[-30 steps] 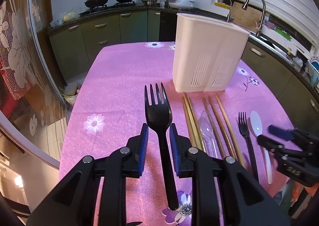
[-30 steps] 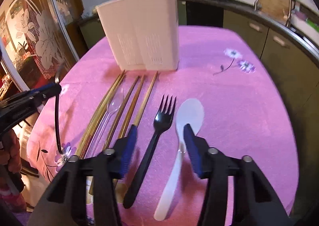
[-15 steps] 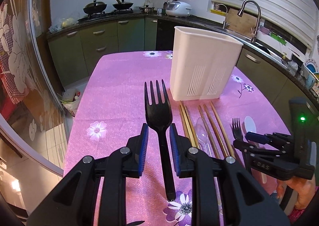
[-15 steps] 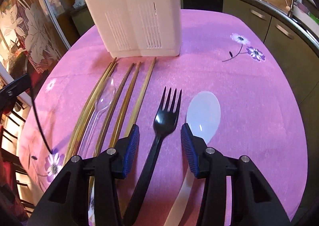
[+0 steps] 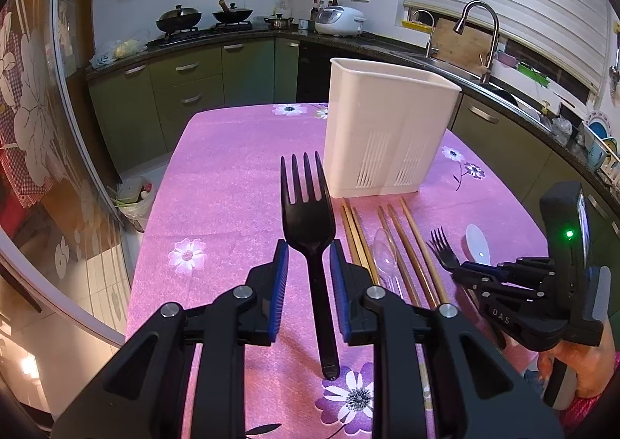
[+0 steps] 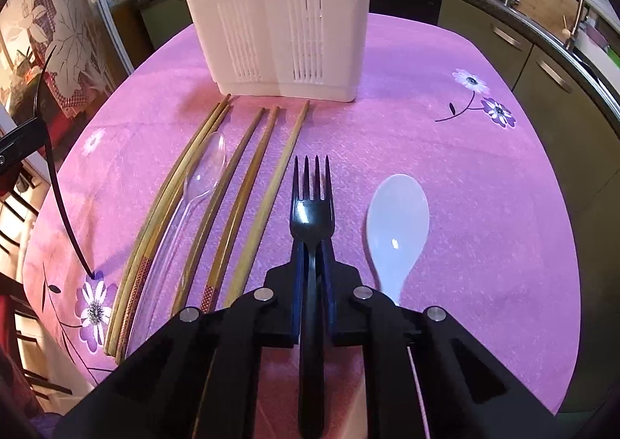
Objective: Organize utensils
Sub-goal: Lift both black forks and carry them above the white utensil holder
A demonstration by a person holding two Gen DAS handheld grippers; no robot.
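My left gripper (image 5: 308, 256) is shut on a black fork (image 5: 308, 214) and holds it tines forward above the pink tablecloth. That fork's handle (image 6: 62, 206) shows in the right wrist view, slanting down toward the cloth. A second black fork (image 6: 312, 202) lies on the table. My right gripper (image 6: 312, 249) has its jaws closing on that fork's neck, and the blue pads press on it. A white spoon (image 6: 397, 222) lies to its right. To its left lie several wooden chopsticks (image 6: 248, 187) and a clear plastic spoon (image 6: 205, 167). The white utensil holder (image 5: 387, 128) stands upright behind them.
The table (image 5: 232, 175) ends in a rounded edge at left and right. Green kitchen cabinets (image 5: 186, 97) and a sink with a faucet (image 5: 480, 35) lie beyond. A small waste bin (image 5: 133, 202) sits on the floor at left. A hand (image 5: 581, 369) grips the right tool.
The right gripper came down over the lying fork and its jaws went from wide apart to shut on the neck. The left gripper kept its fork almost still.
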